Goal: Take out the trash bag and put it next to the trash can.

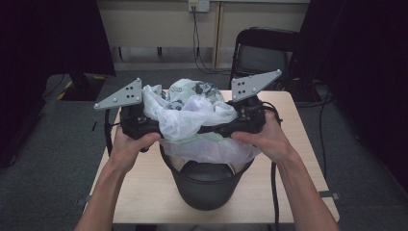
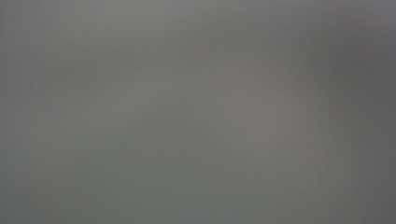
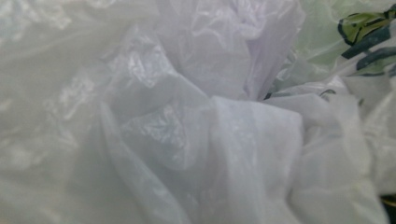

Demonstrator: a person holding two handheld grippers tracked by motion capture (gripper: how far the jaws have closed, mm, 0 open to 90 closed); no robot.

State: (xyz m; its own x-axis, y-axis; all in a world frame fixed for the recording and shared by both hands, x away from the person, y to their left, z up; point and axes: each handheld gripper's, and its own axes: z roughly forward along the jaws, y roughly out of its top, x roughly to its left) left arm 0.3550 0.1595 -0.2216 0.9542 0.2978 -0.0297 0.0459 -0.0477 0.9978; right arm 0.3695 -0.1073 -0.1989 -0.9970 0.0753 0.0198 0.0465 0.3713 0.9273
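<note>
Dim room, wooden table (image 1: pixel 144 192): black bin (image 1: pixel 208 185), crumpled white plastic bag (image 1: pixel 185 118) at rim, flanked by left gripper (image 1: pixel 146 126) and right gripper (image 1: pixel 231 126), jaw states indiscernible.

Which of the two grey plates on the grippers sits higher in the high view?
The right gripper's grey plate, at the bag's right side; its tip rises above the left gripper's grey plate.
</note>
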